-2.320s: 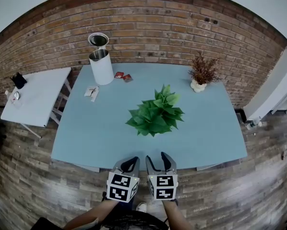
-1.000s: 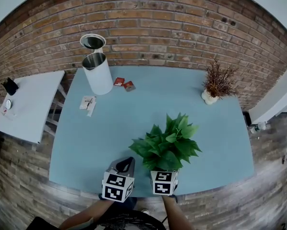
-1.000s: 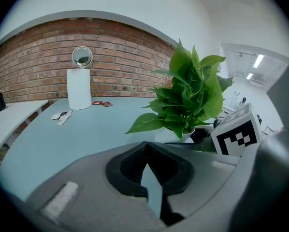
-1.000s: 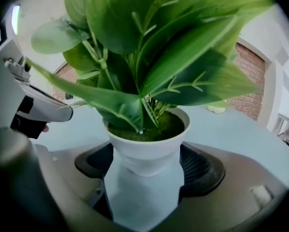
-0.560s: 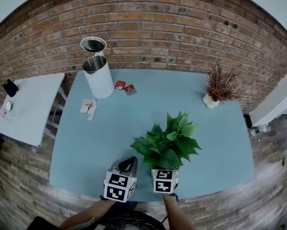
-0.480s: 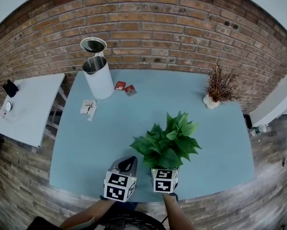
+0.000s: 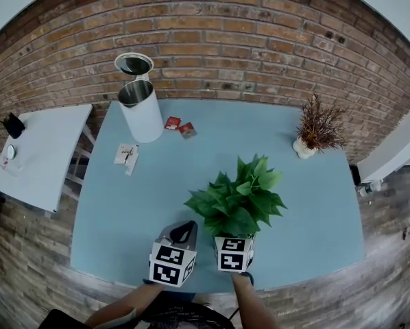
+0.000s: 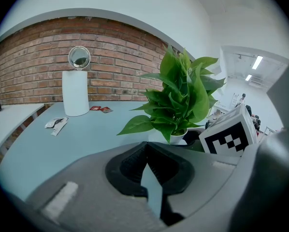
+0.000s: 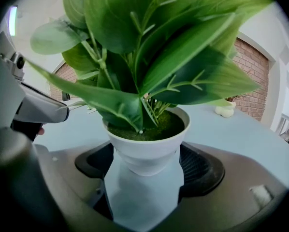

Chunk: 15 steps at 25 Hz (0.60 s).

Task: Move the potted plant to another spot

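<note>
The potted plant [image 7: 236,201], broad green leaves in a small white pot [image 9: 147,149], stands over the front middle of the light blue table [image 7: 308,204]. My right gripper [image 7: 234,236] is shut on the pot: in the right gripper view its jaws [image 9: 147,154] press both sides of the pot, and leaves fill the upper picture. My left gripper [image 7: 184,232] hangs just left of the plant, holding nothing, jaws together. In the left gripper view [image 8: 145,148] the plant [image 8: 183,100] and the right gripper's marker cube [image 8: 230,134] show at the right.
A white bin [image 7: 143,108] with its round lid up stands at the table's back left. Two red packets [image 7: 179,124] and a wrapper [image 7: 127,151] lie near it. A dried brown plant [image 7: 317,125] stands at the back right. A white side table [image 7: 40,149] is at the left, a brick wall behind.
Since the earliest frame my right gripper has gone in and shut on the pot. In the last half second plant and right gripper have shifted slightly farther from me.
</note>
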{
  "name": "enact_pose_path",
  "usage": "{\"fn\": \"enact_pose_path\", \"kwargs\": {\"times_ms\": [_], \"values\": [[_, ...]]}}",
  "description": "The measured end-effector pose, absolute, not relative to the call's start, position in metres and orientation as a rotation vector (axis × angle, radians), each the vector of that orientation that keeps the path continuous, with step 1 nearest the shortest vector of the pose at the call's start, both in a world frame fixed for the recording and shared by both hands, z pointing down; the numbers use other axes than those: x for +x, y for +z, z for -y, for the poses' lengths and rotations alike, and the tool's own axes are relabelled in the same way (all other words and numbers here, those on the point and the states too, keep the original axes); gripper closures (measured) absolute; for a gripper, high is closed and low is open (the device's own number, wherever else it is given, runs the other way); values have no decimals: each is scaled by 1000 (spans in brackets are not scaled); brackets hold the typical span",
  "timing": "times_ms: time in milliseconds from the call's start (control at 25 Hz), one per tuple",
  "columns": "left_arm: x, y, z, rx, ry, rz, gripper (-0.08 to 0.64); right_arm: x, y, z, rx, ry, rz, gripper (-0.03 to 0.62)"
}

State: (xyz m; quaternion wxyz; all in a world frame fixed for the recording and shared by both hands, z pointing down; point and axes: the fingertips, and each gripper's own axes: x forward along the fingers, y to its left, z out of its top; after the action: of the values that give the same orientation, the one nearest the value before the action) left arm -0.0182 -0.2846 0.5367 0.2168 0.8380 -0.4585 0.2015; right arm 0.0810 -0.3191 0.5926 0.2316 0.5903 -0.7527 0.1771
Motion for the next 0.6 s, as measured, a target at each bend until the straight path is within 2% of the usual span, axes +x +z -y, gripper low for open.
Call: {"fn": "enact_pose_path", "kwargs": {"times_ms": [600], "values": [[-30,545,310,2309,540,1296,558,68,597,357,1632,476,2086,170]]}}
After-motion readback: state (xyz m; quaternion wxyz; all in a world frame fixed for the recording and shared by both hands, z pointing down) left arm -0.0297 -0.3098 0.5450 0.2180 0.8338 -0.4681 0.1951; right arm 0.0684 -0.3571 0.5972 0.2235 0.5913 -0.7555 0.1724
